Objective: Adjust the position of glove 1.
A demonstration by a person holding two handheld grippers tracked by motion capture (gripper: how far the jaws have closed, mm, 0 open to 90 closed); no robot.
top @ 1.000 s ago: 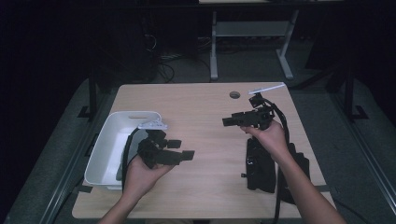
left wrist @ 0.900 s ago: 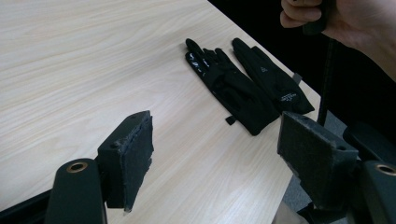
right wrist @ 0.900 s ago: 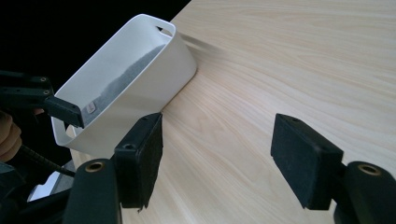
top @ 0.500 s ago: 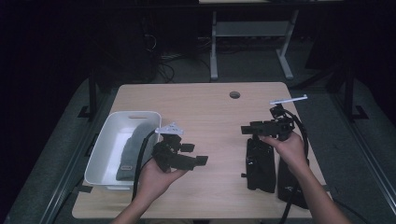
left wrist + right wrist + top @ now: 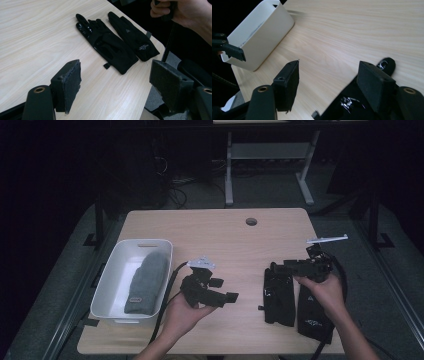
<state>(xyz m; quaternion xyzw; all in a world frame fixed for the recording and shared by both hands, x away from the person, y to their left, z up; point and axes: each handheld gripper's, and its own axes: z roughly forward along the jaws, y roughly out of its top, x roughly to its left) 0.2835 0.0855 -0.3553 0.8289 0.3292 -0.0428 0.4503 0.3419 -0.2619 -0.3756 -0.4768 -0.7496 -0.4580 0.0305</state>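
Note:
Two black gloves lie side by side near the table's front right: one [image 5: 278, 295] and the other [image 5: 311, 312] closer to the edge. My right gripper [image 5: 274, 267] hovers just over the first glove's far end, pointing left, jaws open and empty. In the right gripper view the gripper [image 5: 328, 72] has that glove [image 5: 352, 105] below its jaws. My left gripper [image 5: 226, 290] is held at the front middle, pointing right at the gloves, open and empty. In the left gripper view the gripper [image 5: 113, 72] faces both gloves [image 5: 107, 45] [image 5: 133, 36] a short way ahead.
A white bin [image 5: 145, 241] stands at the front left with a grey knitted item [image 5: 145, 280] inside; the bin [image 5: 259, 37] also shows in the right gripper view. A cable hole [image 5: 251, 221] sits near the far edge. Bare wood lies between the bin and the gloves.
My left gripper has moved right, away from the bin toward the gloves. My right gripper has moved right and nearer, sinking over the gloves. Both stay open.

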